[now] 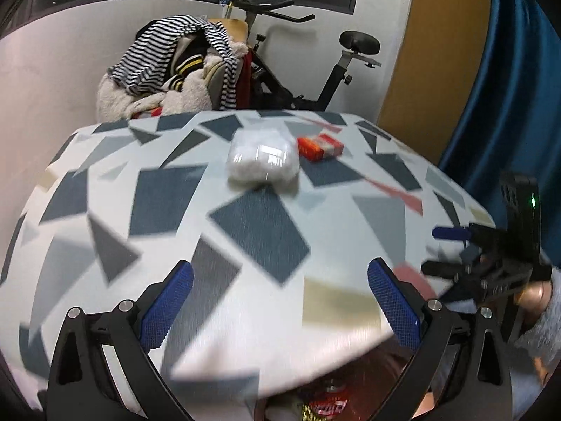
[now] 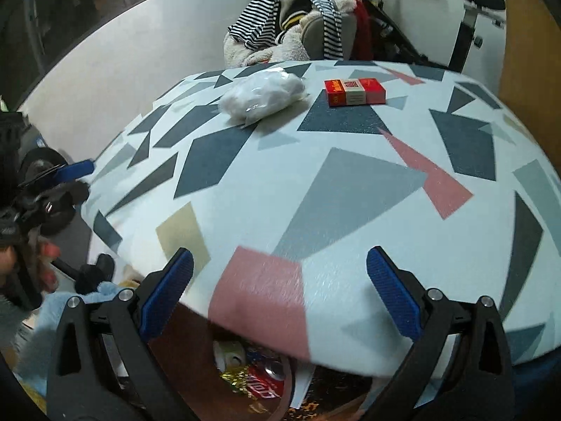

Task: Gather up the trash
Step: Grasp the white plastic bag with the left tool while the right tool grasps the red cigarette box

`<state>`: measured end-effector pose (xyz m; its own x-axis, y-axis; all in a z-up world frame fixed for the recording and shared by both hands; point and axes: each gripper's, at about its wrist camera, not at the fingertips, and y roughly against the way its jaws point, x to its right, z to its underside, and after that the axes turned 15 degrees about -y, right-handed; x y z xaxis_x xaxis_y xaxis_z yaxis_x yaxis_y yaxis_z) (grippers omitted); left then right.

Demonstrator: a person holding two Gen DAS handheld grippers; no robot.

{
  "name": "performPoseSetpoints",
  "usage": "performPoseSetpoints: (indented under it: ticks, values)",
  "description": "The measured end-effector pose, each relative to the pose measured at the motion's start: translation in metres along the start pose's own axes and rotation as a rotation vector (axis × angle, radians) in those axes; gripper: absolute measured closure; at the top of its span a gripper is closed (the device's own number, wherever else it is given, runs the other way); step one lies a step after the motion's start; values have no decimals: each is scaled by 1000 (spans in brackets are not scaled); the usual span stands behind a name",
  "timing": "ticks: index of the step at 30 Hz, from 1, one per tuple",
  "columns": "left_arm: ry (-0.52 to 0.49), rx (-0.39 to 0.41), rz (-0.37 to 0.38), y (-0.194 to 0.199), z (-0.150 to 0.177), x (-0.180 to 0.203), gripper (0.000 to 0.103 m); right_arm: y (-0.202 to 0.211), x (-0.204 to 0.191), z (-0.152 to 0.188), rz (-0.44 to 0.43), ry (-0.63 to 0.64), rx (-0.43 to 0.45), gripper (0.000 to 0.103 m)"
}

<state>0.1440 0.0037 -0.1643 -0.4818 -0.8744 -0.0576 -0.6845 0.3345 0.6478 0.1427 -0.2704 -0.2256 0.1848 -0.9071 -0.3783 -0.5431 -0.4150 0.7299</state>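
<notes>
Left claw (image 1: 280, 298) gapes wide and empty over the patterned surface (image 1: 245, 228), where a white plastic bag (image 1: 262, 162) lies just beside a red box (image 1: 319, 146) at the far side. Right claw (image 2: 279, 293) hangs equally spread and empty above the near edge, bag (image 2: 262, 96) and box (image 2: 355, 92) far across, a bin of trash (image 2: 259, 379) below.

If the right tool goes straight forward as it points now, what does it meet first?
Probably the patterned tabletop itself. The open right tool points slightly down over it; farther along lie the white plastic bag and the red box. Depth is unclear.

table (image 2: 350, 210) (geometric-print cloth) | white plastic bag (image 2: 263, 96) | red box (image 2: 355, 92)
</notes>
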Motion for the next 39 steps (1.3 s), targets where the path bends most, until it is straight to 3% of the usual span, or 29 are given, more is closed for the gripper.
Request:
performPoseSetpoints:
  ticks: [3,10,17,20,21,23,26,31,39]
  values:
    - [-23,4,-22,-28,-32,-12,6,-2,2,-16,72,35,31,6]
    - [-135,-53,-75,-110,-90,-23,6,-9,13,-41,120,19,62,6]
    - [-28,-115,-100,-181,-118,-50,6,-11,28,-69,131,-31,69,6]
    - [12,-166,-23,-202,-117,-58,9,-14,30,-81,151,-41,78,6]
    - [15,-184,-17,-204,-114,-59,20,-15,31,-87,157,-45,83,6]
    - [-2,-180,-22,-198,-107,-56,33,-18,32,-94,161,-48,88,6]
    - [-58,-189,-17,-184,-98,-49,43,-26,31,-108,173,-32,97,6]
    - [-19,-182,6,-152,-78,-53,45,-54,24,-140,179,18,109,6]
    - [132,-68,-15,-94,-47,-67,46,-129,11,-193,261,119,51,6]
